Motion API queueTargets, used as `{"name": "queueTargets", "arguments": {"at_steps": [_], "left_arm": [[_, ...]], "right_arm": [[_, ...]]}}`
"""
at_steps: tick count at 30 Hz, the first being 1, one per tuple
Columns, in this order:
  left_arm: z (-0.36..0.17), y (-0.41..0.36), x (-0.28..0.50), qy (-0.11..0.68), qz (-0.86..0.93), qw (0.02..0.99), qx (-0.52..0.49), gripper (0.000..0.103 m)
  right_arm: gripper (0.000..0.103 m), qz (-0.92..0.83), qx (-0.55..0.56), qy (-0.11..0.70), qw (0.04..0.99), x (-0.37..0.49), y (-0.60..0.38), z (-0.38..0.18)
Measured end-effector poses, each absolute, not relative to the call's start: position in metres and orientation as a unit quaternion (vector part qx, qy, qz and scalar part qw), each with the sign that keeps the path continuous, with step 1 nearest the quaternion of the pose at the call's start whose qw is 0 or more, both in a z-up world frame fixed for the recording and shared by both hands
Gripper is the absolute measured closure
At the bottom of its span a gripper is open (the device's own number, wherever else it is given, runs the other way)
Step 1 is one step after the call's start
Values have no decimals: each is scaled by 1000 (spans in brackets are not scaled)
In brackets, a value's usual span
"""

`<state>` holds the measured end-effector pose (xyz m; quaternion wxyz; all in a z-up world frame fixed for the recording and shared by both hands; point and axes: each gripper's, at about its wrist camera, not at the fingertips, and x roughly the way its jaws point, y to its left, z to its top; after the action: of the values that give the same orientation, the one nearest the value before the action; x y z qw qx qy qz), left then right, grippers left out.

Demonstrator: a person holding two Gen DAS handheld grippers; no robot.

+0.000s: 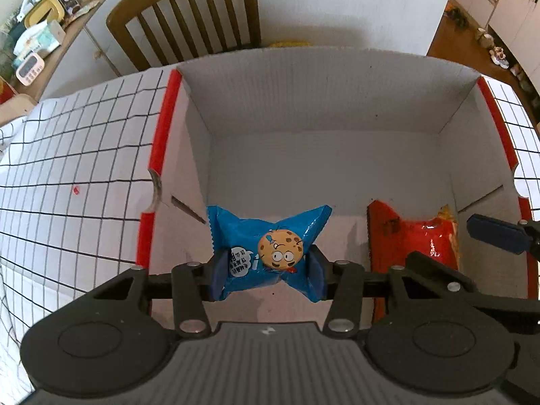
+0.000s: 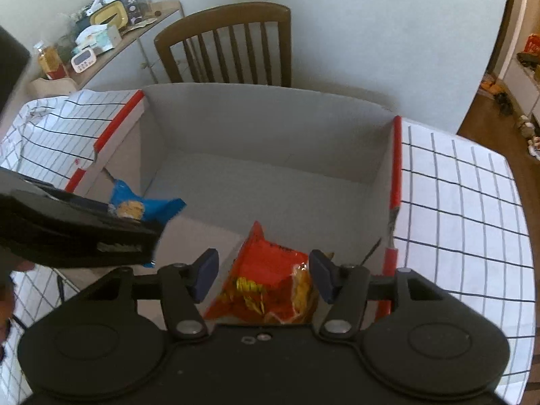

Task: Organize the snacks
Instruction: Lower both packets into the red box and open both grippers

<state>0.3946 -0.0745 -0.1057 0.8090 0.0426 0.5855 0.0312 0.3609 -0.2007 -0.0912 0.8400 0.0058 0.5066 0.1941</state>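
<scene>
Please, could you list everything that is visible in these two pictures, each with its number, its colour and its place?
blue snack packet: 1, blue with a cartoon cookie, held over the near left part of the box.
red snack bag: 1, red and yellow, lying in the box at its near right side.
cardboard box: 1, pale grey inside with red edges, open on the table.
tablecloth: 1, white with a black grid, under the box.
chair: 1, brown wood, behind the table.
side shelf: 1, cluttered with mixed items, far left by the wall.
left gripper: 1, black with blue pads, clamped on the blue packet.
right gripper: 1, black with blue pads, open above the red bag.
</scene>
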Motion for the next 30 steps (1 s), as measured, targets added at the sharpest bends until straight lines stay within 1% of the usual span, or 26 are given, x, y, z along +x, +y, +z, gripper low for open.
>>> {"name": "queueTargets", "arguments": {"at_steps": [2, 5, 6, 7, 8, 10, 18, 23, 25, 30], "left_arm": [[-108, -74, 393, 588, 31, 807, 38, 52], [-108, -71, 392, 588, 32, 808, 31, 51], [-107, -71, 391, 587, 31, 808, 31, 51], [-105, -71, 390, 585, 31, 809, 32, 50], [-104, -70, 392, 585, 33, 810, 32, 46], [-100, -68, 388, 579, 35, 814, 28, 44], [-74, -60, 372, 562, 29, 826, 10, 44], [-50, -55, 353, 544, 20, 839, 0, 44], [-41, -54, 345, 537, 13, 844, -3, 44], [-18, -43, 321, 518, -6, 855, -16, 43]], "right_arm": [[40, 199, 0, 505, 840, 361, -202, -92], [39, 202, 1, 504, 840, 359, -204, -94], [36, 203, 3, 505, 839, 360, -204, -94], [31, 203, 5, 504, 839, 359, -205, -93], [30, 203, 5, 503, 840, 360, -205, -93], [29, 204, 3, 500, 842, 358, -204, -92], [23, 206, 15, 489, 847, 350, -208, -79], [21, 204, 27, 477, 855, 337, -213, -59], [18, 203, 34, 468, 859, 329, -216, -50], [16, 197, 43, 451, 869, 306, -218, -29]]}}
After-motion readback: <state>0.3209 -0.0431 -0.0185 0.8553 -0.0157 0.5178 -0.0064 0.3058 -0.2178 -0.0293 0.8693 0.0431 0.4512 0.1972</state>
